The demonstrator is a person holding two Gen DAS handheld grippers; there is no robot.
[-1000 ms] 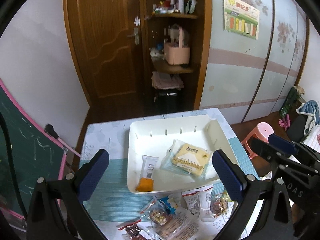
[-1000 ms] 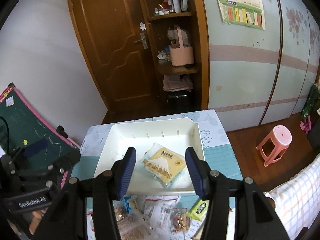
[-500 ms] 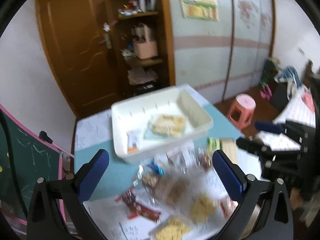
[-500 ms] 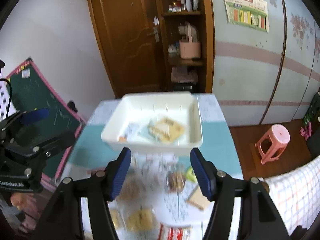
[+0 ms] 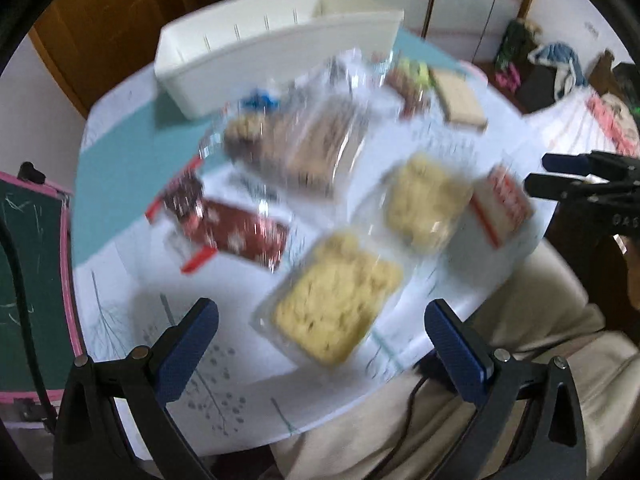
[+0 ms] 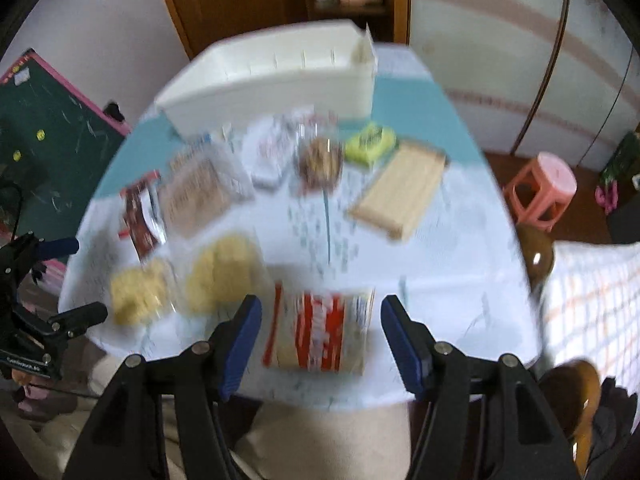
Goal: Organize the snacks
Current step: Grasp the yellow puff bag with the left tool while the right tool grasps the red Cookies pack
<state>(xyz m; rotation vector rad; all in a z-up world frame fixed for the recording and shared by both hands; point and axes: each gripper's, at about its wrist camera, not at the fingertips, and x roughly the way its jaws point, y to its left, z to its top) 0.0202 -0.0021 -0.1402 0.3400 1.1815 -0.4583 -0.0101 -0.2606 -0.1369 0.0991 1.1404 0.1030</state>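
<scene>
Both views are blurred by motion. My left gripper (image 5: pixel 320 340) is open and empty above the near table edge, over a clear pack of yellow biscuits (image 5: pixel 336 304). My right gripper (image 6: pixel 320 340) is open and empty, with a red-and-white snack packet (image 6: pixel 320 334) lying on the table between its fingers. A white bin (image 5: pixel 276 44) stands at the far side of the table; it also shows in the right wrist view (image 6: pixel 272 80). Several more snack packs lie between: a dark red packet (image 5: pixel 232 228), a second yellow pack (image 5: pixel 426 204), a wafer pack (image 6: pixel 400 190) and a green packet (image 6: pixel 370 142).
The white-and-teal table (image 5: pixel 120 168) fills both views, with my lap at its near edge. A green chalkboard (image 6: pixel 44 136) leans on the left. A pink stool (image 6: pixel 544 184) stands on the floor to the right. A wooden door and shelves are behind.
Both grippers have pulled back from over the white bin toward the near table edge and tilted down. The loose snack packs now fill the views. Both stay open and empty.
</scene>
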